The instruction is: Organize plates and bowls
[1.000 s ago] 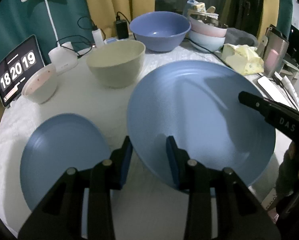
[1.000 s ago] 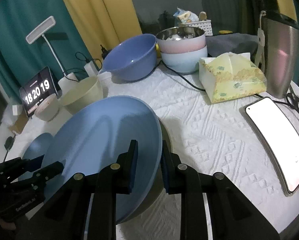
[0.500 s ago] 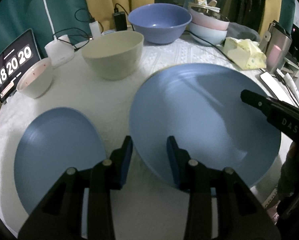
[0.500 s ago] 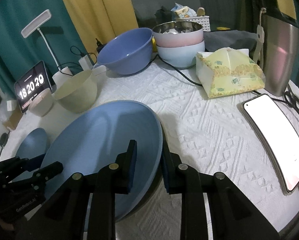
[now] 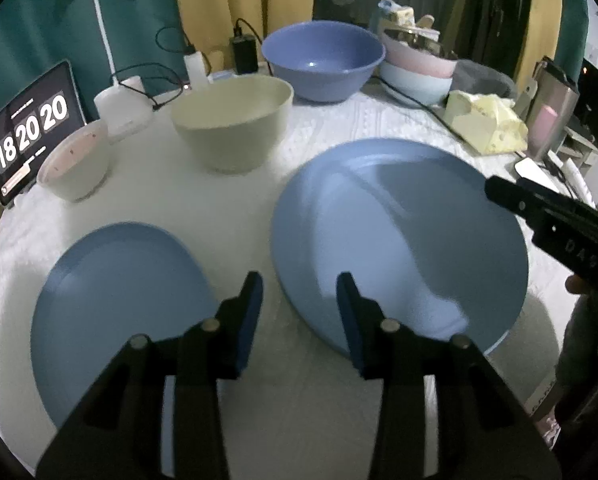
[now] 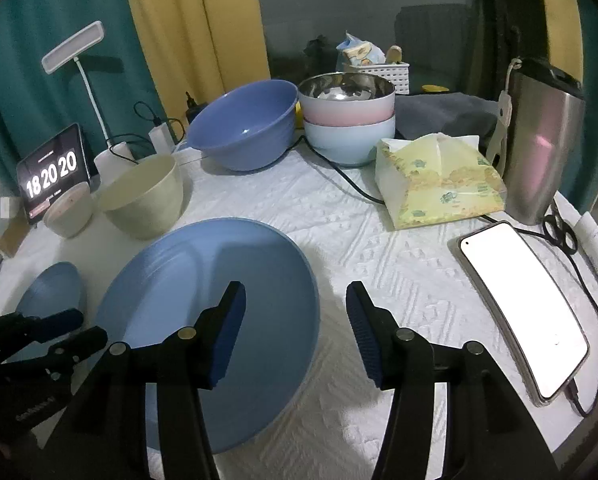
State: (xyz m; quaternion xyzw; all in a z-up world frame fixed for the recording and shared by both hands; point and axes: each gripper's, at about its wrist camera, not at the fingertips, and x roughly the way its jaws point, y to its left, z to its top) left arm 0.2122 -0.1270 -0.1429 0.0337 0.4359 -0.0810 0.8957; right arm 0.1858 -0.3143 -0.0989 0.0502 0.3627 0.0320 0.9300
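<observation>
A large blue plate (image 5: pixel 399 240) (image 6: pixel 219 292) lies flat on the white tablecloth (image 6: pixel 379 240). My left gripper (image 5: pixel 299 284) hovers at its near-left rim. Its jaws are opening, the rim shows in the gap, and no pad presses on it. My right gripper (image 6: pixel 295 296) straddles the plate's right rim with its jaws opening wide, pads clear of the rim. A small blue plate (image 5: pixel 115 308) (image 6: pixel 55 292) lies to the left. Behind stand a cream bowl (image 5: pixel 235 120) (image 6: pixel 143 200), a blue bowl (image 5: pixel 323 56) (image 6: pixel 243 128) and a small pale bowl (image 5: pixel 75 164).
Stacked pink and light-blue bowls (image 6: pixel 347 120) stand at the back. A tissue pack (image 6: pixel 439 184), a steel flask (image 6: pixel 539 144) and a lit phone (image 6: pixel 523 312) with its cable fill the right side. A clock display (image 6: pixel 53 172) and a lamp base (image 5: pixel 123 108) sit far left.
The large plate has gone from tilted and raised to flat on the cloth. The right jaws have let go of its rim and spread wide. The left jaws widened slightly.
</observation>
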